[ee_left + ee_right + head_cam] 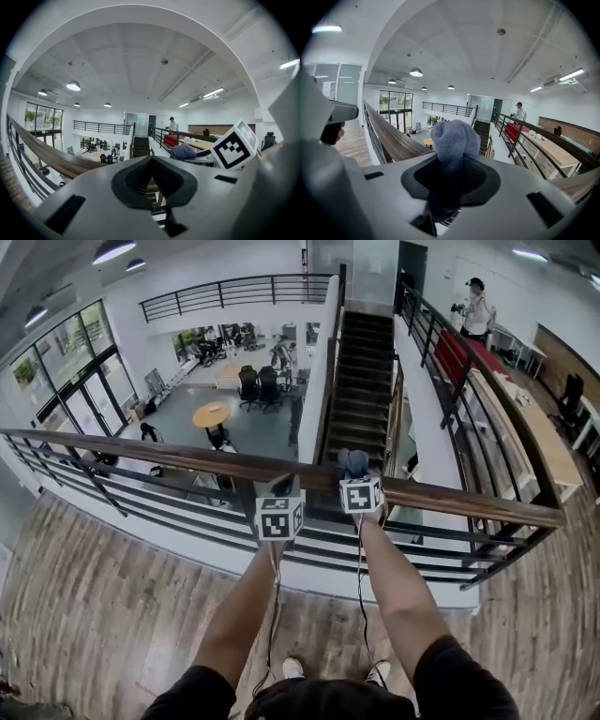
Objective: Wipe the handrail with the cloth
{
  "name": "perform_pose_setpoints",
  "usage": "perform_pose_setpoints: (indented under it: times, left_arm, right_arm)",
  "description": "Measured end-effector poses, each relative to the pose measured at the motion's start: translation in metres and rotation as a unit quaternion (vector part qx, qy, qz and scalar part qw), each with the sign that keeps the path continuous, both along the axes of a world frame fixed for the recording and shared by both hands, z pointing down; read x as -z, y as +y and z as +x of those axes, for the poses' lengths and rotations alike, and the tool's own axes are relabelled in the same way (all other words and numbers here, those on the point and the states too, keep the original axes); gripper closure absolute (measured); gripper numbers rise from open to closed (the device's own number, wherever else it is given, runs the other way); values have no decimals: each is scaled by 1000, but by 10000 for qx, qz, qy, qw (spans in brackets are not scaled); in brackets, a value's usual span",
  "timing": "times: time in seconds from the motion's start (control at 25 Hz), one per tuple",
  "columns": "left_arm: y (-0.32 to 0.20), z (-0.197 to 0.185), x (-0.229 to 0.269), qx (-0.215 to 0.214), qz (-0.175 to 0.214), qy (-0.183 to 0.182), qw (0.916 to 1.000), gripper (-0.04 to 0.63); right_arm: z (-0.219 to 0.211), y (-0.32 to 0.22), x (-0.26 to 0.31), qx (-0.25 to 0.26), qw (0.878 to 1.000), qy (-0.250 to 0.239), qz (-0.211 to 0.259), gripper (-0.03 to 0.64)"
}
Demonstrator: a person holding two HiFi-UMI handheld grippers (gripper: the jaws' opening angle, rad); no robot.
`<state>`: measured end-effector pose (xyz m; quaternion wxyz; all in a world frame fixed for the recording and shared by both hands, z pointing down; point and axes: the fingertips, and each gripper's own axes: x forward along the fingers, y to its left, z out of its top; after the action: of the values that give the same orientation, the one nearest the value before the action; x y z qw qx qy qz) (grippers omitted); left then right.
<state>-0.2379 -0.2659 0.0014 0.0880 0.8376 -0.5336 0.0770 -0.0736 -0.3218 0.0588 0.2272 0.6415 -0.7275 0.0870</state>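
A dark staircase (pixel 361 381) climbs away at 12 o'clock. On the lower floor at 11 o'clock stand a round wooden table (pixel 212 414) and black office chairs (pixel 258 385). At 1 o'clock a person (pixel 476 310) stands on the far walkway. A long pale tabletop (pixel 539 437) runs along at 2 o'clock. Tall glass doors (pixel 80 381) fill 10 o'clock, and wood-plank floor (pixel 94 615) spreads at 7 o'clock.

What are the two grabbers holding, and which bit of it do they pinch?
The right gripper pinches the grey-blue cloth by its lower end; the bunched top pokes out. The left gripper holds nothing, jaws together.
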Motion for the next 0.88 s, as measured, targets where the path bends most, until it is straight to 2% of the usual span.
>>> perform_pose_setpoints:
  times: [0.24,0.64,0.88]
  left_arm:
    - [14,71,-1,-171,-103,-13,9998,597]
    - [28,183,3,-495,-51,-19,9988,597]
    - [44,279,-9,-768,-124,-73,9969,597]
  right_arm:
    - [77,23,-4,-271,9994,-212,-15,514]
    - [183,56,-1,-338,9994,-8,103,514]
    - [281,78,-6,-492,9988,-37,66,514]
